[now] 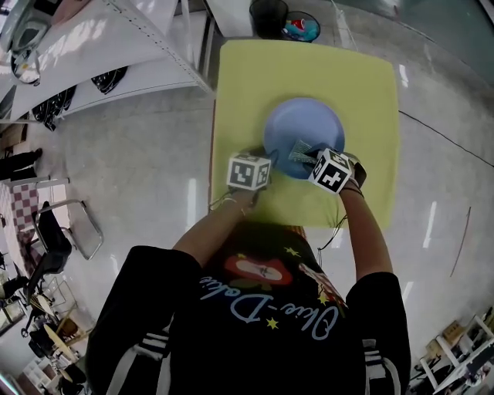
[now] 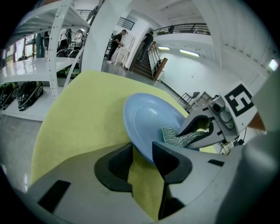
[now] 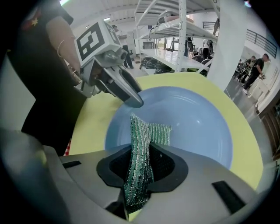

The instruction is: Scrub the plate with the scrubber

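Plate [image 1: 302,133]: blue, upright, resting near the middle of the counter [image 1: 363,100], which is covered with a yellow sheet; the near rim lies just in front of both grippers.

Scrubber [image 3: 141,140]: a green mesh pad, folded lengthwise; its far end lies on the near-left part of the plate's inner surface, so tool and plate are in contact; the far and right parts of the surface are bare.

Right gripper [image 3: 146,159]: jaws closed firmly on the near half of the scrubber, which is pinched between the pads and projects beyond them onto the plate.

Left gripper [image 2: 143,155]: jaws well apart; the plate's near-left rim sits at the mouth of the gap, with the yellow sheet visible through it; neither pad presses on the rim, so the plate is judged unbraced.

Progress, as a judgement: pick-up of the scrubber and its placement on the plate are complete; the plate shows no foam, soil or streaks, so the extent of scrubbing done cannot be read from its surface; coverage of the whole inner surface cannot be confirmed; a hold on the rim would steady further strokes.

Surroundings: white shelving [image 1: 116,54] stands to the left; a black bin [image 1: 268,17] stands on the floor beyond the far edge.
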Motion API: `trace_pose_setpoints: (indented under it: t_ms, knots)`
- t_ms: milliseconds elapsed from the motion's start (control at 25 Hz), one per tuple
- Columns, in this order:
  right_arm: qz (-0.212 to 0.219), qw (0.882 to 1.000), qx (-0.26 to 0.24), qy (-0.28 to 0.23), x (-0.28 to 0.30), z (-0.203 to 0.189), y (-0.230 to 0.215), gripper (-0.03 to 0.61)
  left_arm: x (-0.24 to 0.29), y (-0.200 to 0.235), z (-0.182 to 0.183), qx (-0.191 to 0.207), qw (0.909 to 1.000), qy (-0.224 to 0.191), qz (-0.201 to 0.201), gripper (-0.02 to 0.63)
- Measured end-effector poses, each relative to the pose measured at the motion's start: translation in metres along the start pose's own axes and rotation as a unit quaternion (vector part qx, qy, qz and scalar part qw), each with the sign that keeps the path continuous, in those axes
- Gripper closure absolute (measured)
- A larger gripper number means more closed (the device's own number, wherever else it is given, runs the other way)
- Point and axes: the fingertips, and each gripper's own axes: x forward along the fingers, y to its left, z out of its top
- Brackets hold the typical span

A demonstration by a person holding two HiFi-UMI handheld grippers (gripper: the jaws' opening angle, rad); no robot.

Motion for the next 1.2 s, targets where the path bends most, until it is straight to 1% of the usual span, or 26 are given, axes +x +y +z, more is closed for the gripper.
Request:
trace_pose_setpoints:
  t_ms: [280, 560, 800, 920, 1000, 1080, 1200]
  knots:
    - [0.027, 1.0, 0.002, -0.003, 0.0, -0.002, 0.019, 0.508, 0.002, -0.002, 0.001, 0.004, 1.0, 0.001, 0.002, 0.477]
    - [0.054, 0.998, 0.019, -0.015, 0.0, -0.002, 0.026, 0.509, 0.004, -0.003, 0.002, 0.008, 0.9999, 0.004, 0.007, 0.477]
    - [0.058, 0.998, -0.016, -0.017, -0.006, -0.001, 0.027, 0.506, 0.003, -0.003, 0.003, 0.003, 0.9999, 0.001, 0.012, 0.479]
    - [0.066, 0.997, -0.017, -0.045, -0.015, 0.004, 0.018, 0.508, 0.002, -0.004, 0.004, 0.003, 0.9998, 0.0, 0.017, 0.479]
    - [0.049, 0.996, -0.002, -0.078, -0.025, 0.013, 0.001, 0.511, 0.003, -0.004, 0.004, 0.004, 0.9998, 0.0, 0.019, 0.48]
    - [0.014, 0.995, 0.002, -0.103, -0.035, 0.023, -0.023, 0.514, 0.003, -0.004, 0.003, 0.003, 0.9998, 0.001, 0.022, 0.482]
    - [-0.045, 0.991, -0.028, -0.119, -0.042, 0.036, -0.057, 0.514, 0.004, -0.002, 0.002, 0.001, 0.9997, 0.0, 0.026, 0.483]
